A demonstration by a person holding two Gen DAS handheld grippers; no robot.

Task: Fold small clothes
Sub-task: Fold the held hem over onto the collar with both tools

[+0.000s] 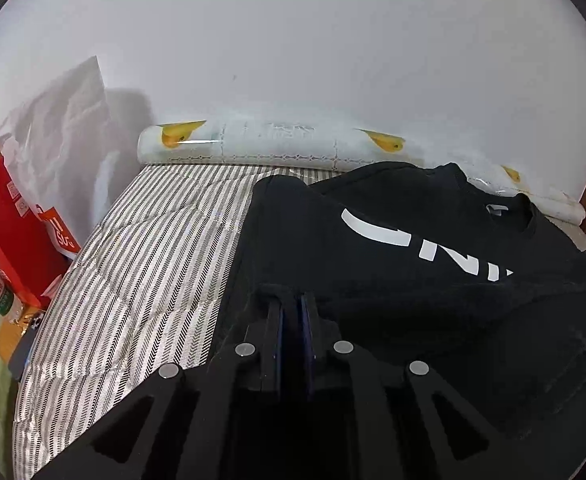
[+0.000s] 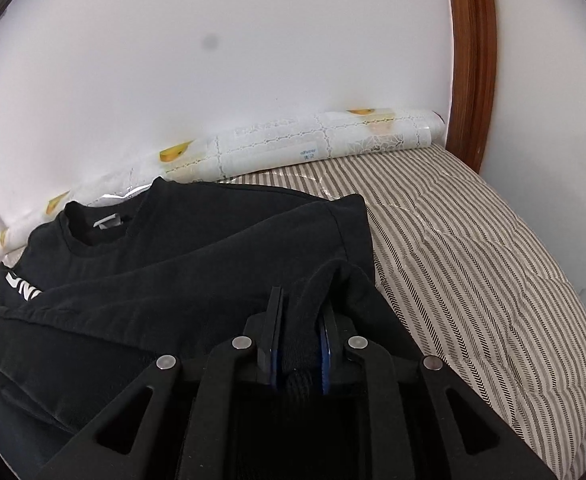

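A: Where does the black T-shirt [image 1: 393, 240] lie?

B: Spread on the striped bed cover [image 1: 141, 264], neck opening toward the wall. In the left wrist view its body fills the field from twelve o'clock round to four o'clock of the left gripper [image 1: 293, 300]. The white lettering [image 1: 425, 240] sits at about two o'clock.

A: And the left fingers [image 1: 273, 328]?

B: Close together, with only a thin gap between the blue pads. Black cloth bunches round the tips, and a fold seems to be pinched there. Dark on dark, I can't be fully sure.

A: The right side?

B: Clearer. The right gripper [image 2: 301, 312] has a thick roll of the shirt's fabric between its fingers [image 2: 273, 320], and the pads press on it from both sides. The cloth rises out of the gap toward one o'clock. The rest of the shirt spreads from nine to twelve o'clock, with the collar [image 2: 97, 224] near ten.

A: What else is around?

B: A patterned roll with yellow prints [image 2: 277, 148] lies along the wall at twelve o'clock, beyond the shirt. In the left view a red box [image 1: 9, 232] stands off the bed at nine o'clock. A brown wooden frame [image 2: 473, 60] stands at one o'clock in the right view.
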